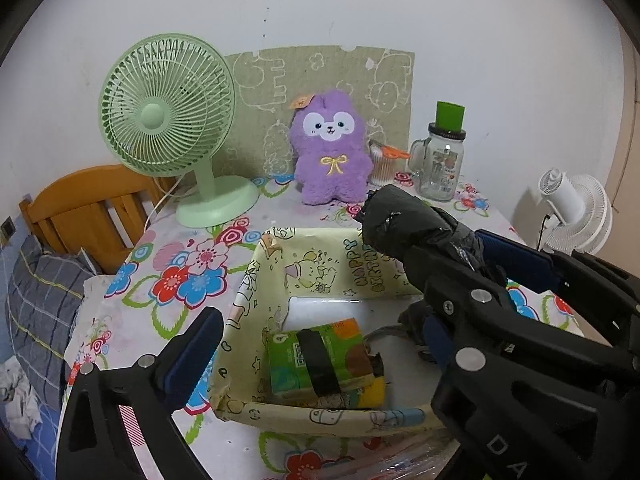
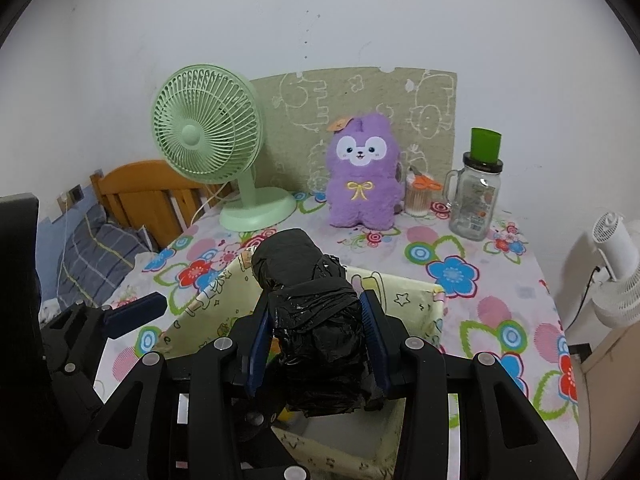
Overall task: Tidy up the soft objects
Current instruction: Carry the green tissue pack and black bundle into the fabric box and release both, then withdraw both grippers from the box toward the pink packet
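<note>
My right gripper [image 2: 316,336] is shut on a black plastic-wrapped soft bundle [image 2: 304,280], which it holds over a yellow cartoon-print box [image 2: 416,300]. In the left wrist view the bundle [image 1: 408,224] reaches in from the right above the box [image 1: 320,264]. My left gripper [image 1: 318,320] stands wide open over the box with nothing between its pads. Its right finger is partly hidden behind the right gripper. Inside the box lies a green tissue pack [image 1: 320,360] with a black band, on top of something yellow. A purple plush toy [image 1: 332,152] stands upright at the back of the table.
A green desk fan [image 1: 164,120] stands at the back left. A glass jar with a green cap [image 1: 440,160] and a cup of cotton swabs with orange scissors [image 1: 384,164] are at the back right. A white fan [image 1: 576,212] stands beyond the table's right edge, a wooden headboard [image 1: 92,208] to its left.
</note>
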Tool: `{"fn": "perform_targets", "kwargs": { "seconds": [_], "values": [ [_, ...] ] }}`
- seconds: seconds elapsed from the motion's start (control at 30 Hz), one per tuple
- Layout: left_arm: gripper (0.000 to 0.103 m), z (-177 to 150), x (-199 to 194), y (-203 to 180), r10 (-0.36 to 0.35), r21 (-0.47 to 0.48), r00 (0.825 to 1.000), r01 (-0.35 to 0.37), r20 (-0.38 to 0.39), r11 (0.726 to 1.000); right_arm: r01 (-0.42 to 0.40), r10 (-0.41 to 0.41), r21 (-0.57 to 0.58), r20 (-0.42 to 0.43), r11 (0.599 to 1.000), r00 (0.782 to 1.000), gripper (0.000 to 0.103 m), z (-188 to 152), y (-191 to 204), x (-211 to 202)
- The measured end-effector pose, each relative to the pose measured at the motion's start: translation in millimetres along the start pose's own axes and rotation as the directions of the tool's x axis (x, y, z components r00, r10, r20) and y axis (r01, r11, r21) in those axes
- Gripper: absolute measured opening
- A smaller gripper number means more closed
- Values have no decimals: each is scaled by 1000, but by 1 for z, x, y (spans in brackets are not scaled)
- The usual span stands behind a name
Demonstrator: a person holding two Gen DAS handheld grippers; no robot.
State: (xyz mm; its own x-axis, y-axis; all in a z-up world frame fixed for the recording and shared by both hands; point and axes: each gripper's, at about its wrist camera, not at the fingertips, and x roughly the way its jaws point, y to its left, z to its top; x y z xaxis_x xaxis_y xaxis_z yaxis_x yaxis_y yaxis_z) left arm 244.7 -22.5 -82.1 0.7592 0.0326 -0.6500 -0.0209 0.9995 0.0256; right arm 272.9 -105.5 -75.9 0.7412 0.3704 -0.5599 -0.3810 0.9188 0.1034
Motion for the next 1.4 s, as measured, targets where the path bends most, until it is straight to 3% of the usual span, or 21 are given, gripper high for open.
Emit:
{"fn": "perform_targets", "kwargs": {
  "seconds": [0.1, 0.17, 0.2, 0.37, 1.0, 1.4],
  "values": [
    [103, 0, 4, 3, -6, -4, 1000, 5, -13, 1000, -16, 16, -2, -11, 1000, 1000, 54, 1, 2, 8],
    [103, 0, 5, 6, -26, -14, 999, 26, -24, 1000, -39, 40, 6, -17, 999, 999, 75, 1, 1, 12],
    [103, 0, 6, 7, -25, -17, 999, 25, -27, 1000, -44, 44, 12, -13, 999, 999, 80, 1, 0, 13],
    [103, 0, 4, 8, -30, -18, 999, 30, -25, 999, -42, 42, 28, -2, 999, 999, 89, 1, 1, 11],
    [103, -9, -50, -1, -56, -2, 997, 56, 62, 998, 45, -47, 21, 64, 999, 997, 102, -6, 12, -53],
    [103, -28, -93, -15, -55, 30, 993, 52, 107, 998, 115, -115, 1, 99, 993, 988, 103, -23, 23, -102]
  ]
}}
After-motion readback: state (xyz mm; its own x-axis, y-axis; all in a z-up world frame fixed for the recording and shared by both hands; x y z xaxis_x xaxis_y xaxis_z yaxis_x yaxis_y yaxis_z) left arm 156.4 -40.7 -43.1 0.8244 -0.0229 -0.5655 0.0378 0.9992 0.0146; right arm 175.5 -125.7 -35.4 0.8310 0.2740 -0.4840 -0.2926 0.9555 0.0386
